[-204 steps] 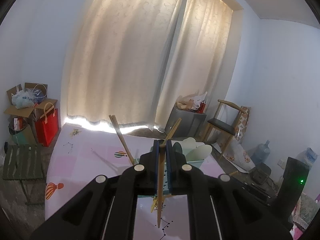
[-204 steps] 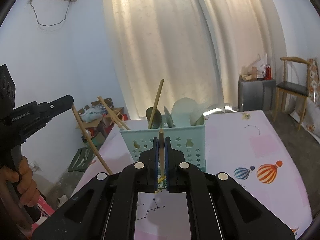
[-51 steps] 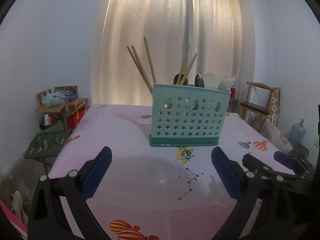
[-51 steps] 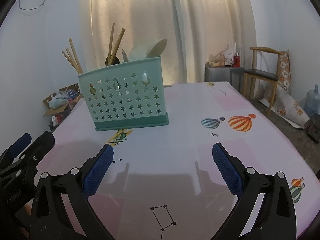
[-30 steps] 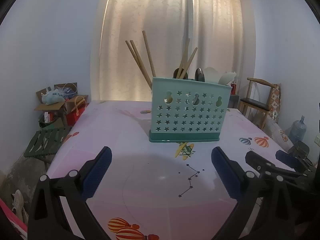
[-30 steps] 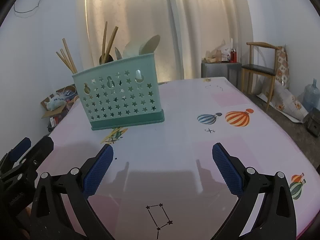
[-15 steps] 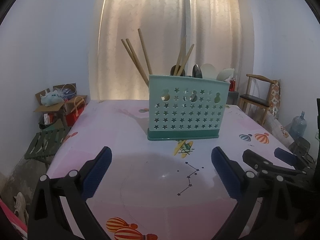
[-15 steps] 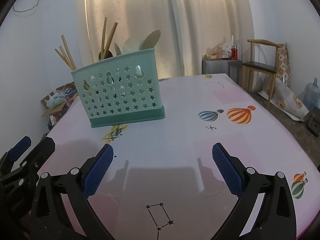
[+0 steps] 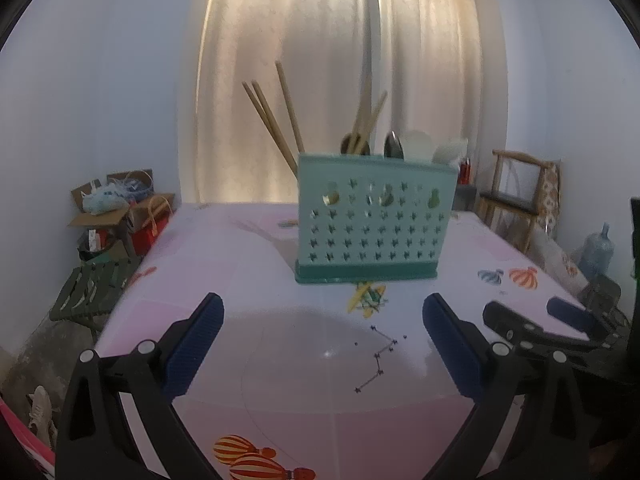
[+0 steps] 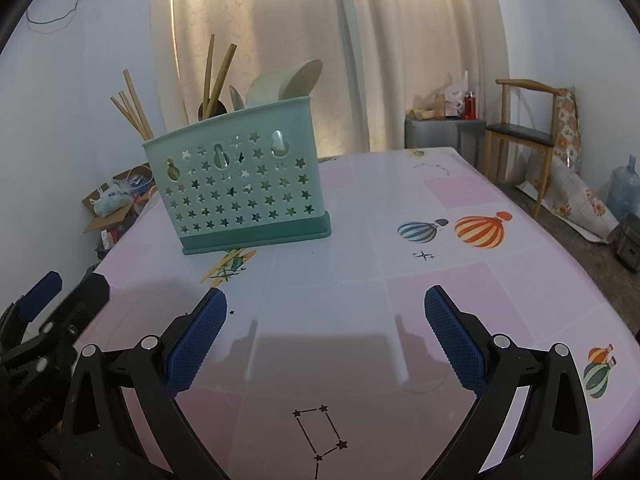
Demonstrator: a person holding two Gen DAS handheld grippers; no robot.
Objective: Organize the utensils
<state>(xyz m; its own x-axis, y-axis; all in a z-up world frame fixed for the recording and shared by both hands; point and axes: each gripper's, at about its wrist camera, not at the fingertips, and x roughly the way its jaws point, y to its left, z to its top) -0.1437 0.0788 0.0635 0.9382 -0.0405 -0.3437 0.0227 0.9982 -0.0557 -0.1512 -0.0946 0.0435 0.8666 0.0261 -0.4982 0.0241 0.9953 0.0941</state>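
Note:
A mint-green utensil caddy (image 9: 372, 220) with star cut-outs stands on the pink table (image 9: 224, 264); it also shows in the right wrist view (image 10: 240, 184). Wooden chopsticks (image 9: 276, 116) lean out of its left end, more chopsticks (image 10: 216, 76) and metal spoons (image 9: 392, 146) stand mid-caddy, and pale spoons (image 10: 288, 80) at the right end. My left gripper (image 9: 322, 316) is open and empty, low over the table in front of the caddy. My right gripper (image 10: 324, 312) is open and empty, also in front of the caddy. Each gripper shows at the edge of the other's view.
The tablecloth (image 10: 480, 232) carries balloon and constellation prints. A wooden chair (image 10: 524, 128) and a grey cabinet (image 10: 444, 132) stand right of the table. Cardboard boxes and a red bag (image 9: 120, 216) and a green stool (image 9: 96, 288) stand on the left. Curtains hang behind.
Earlier each gripper was shut on a chopstick above the caddy. Both are open and empty now, low over the table. Over the last second the views hardly shift.

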